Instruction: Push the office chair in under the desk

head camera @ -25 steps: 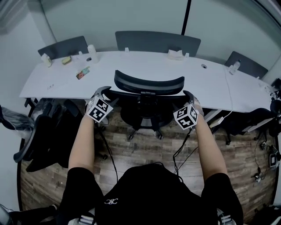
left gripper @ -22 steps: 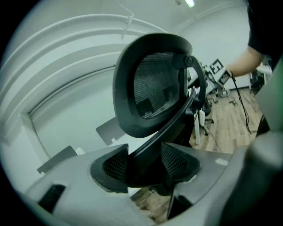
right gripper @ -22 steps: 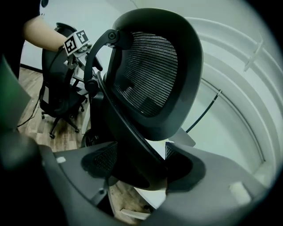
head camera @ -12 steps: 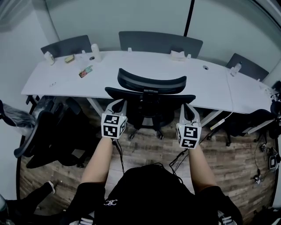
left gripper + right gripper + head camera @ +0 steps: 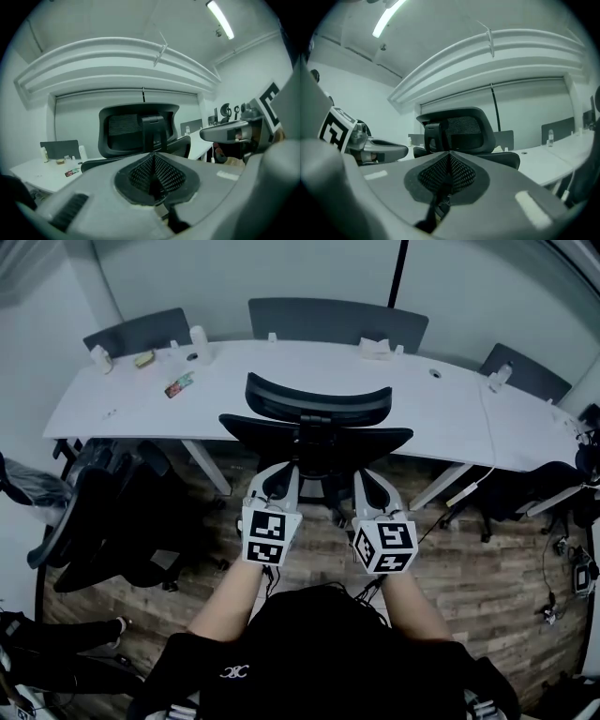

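The black mesh office chair [image 5: 317,432] stands with its seat under the long white desk [image 5: 450,418], its headrest above the desk edge. Both grippers are held close to my body, behind the chair and apart from it. My left gripper [image 5: 280,474] is shut with nothing between its pads. My right gripper [image 5: 369,478] is likewise shut and empty. In the left gripper view the shut left gripper [image 5: 152,158] points at the chair back [image 5: 136,131]. The right gripper view shows the shut right gripper [image 5: 449,157] facing the chair back [image 5: 461,133].
Another black chair [image 5: 94,521] stands at the left by the desk end. Grey chairs [image 5: 337,324] line the desk's far side. A white bottle [image 5: 199,338], small items [image 5: 176,385] and a tissue box [image 5: 378,348] lie on the desk. Cables [image 5: 562,577] trail on the wooden floor at the right.
Both grippers have left the chair's sides, drawn back toward my body and come closer together, rolling as they went. Their jaws have shut. The chair stays at the desk.
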